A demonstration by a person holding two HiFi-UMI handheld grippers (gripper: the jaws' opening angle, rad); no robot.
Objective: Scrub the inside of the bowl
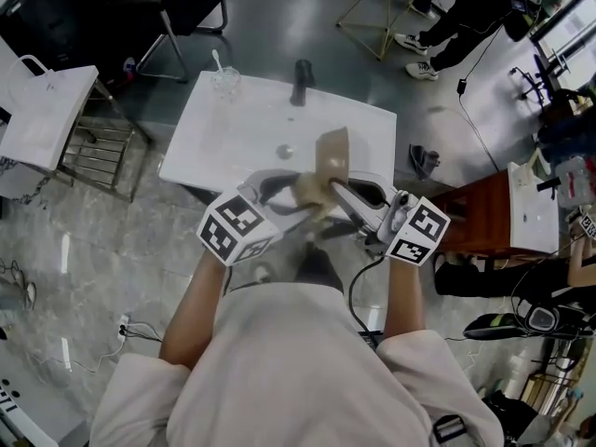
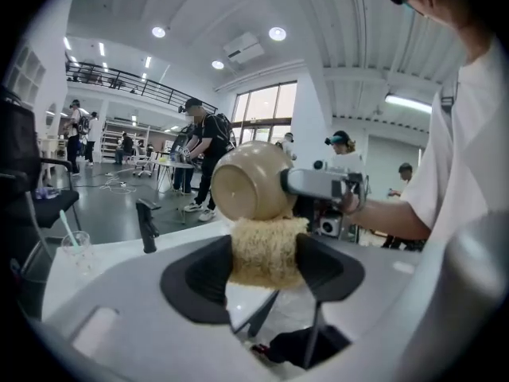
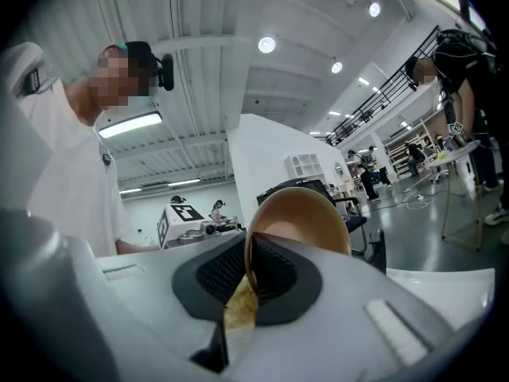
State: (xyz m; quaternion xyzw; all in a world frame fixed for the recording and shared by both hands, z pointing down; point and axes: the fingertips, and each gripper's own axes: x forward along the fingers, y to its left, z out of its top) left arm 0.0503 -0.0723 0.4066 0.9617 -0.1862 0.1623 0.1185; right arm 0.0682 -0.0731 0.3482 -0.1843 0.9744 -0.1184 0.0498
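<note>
1. Grip on both items is judged to be in place, so the pick-up part of the task is taken as done.
2. The bowl (image 3: 301, 217) is clamped by its rim between the closed jaws of the right gripper (image 3: 246, 273). It is held in the air near the middle of the head view, above the white sink (image 1: 233, 128).
3. A yellowish sponge (image 2: 266, 241) is squeezed between the jaws of the left gripper (image 2: 265, 261), which are kept well apart by its bulk.
4. In the left gripper view the sponge is seen directly under the bowl, at centre frame, and appears to touch its lower edge. Whether it presses on the inner wall or only on the rim cannot be told.
5. In the right gripper view the brown inside of the bowl is seen smooth, with no foam or dirt to be made out, so how much has been scrubbed cannot be read.
6. The scrubbing itself is judged to be at or near its start. The sponge remains to be brought fully into the hollow and worked round the wall and the bottom.
7. The black tap (image 1: 302, 80) at the upper middle of the head view is left untouched.
</note>
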